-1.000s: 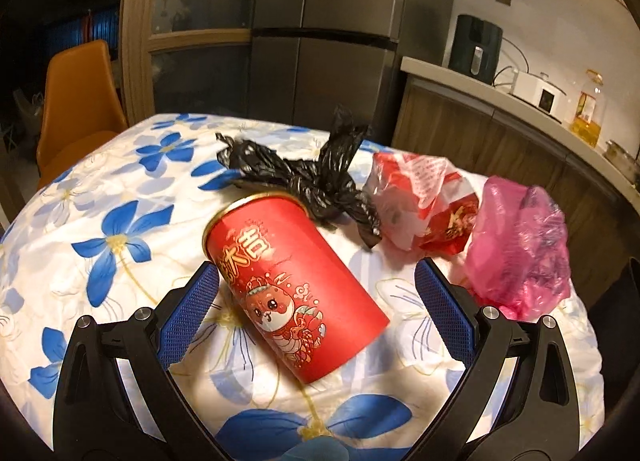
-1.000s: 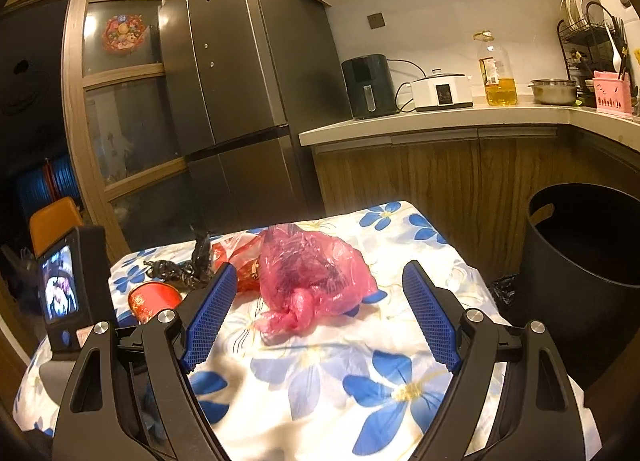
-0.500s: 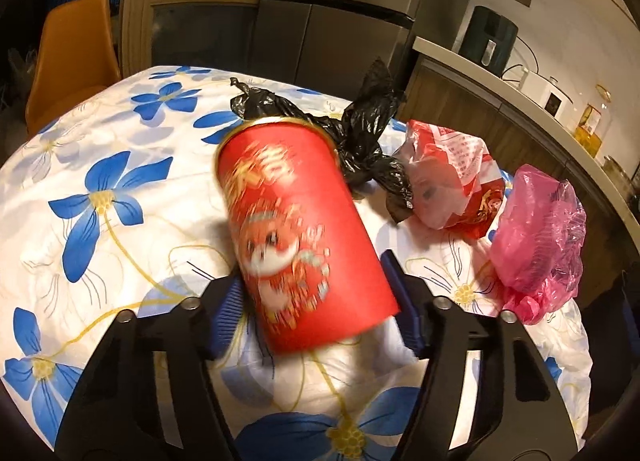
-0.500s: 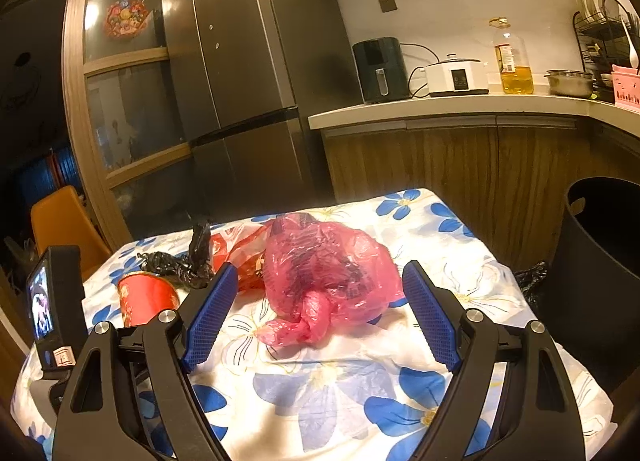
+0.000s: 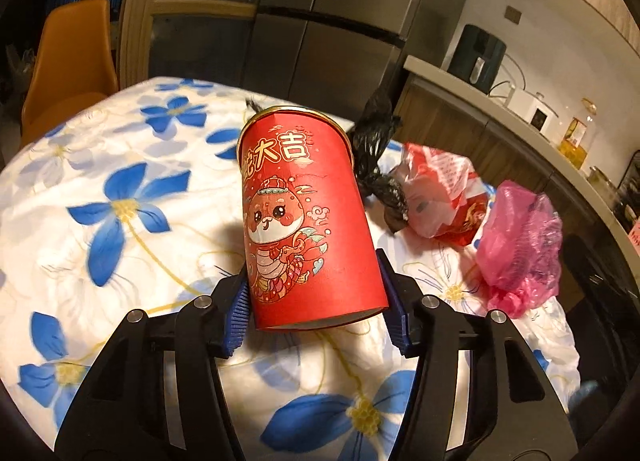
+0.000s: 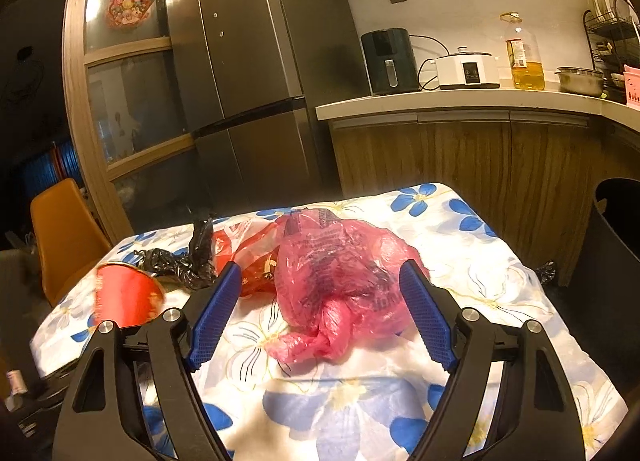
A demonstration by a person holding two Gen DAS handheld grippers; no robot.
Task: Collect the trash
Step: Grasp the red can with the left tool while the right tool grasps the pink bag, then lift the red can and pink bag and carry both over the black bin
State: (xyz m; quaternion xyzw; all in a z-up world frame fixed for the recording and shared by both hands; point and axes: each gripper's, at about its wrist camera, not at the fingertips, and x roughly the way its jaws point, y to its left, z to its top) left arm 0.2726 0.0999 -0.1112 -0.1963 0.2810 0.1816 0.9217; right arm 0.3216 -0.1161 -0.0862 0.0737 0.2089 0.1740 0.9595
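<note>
My left gripper [image 5: 312, 301] is shut on a red paper cup [image 5: 304, 217] with a cartoon print and holds it up off the flowered tablecloth [image 5: 120, 221]. The cup also shows at the left of the right wrist view [image 6: 124, 293]. Behind it lie a crumpled black bag [image 5: 380, 177], a red-and-white bag [image 5: 444, 189] and a pink plastic bag [image 5: 520, 245]. My right gripper [image 6: 320, 313] is open, its blue pads on either side of the pink bag [image 6: 340, 277], not touching it.
A black trash bin [image 6: 612, 261] stands on the floor right of the table. An orange chair [image 6: 64, 229] is at the far left. A fridge [image 6: 248, 61] and a wooden counter [image 6: 460, 105] with appliances stand behind the table.
My left gripper closed on the red cup, which lay on its side, and lifted it upright off the cloth. My right gripper moved closer to the pink bag.
</note>
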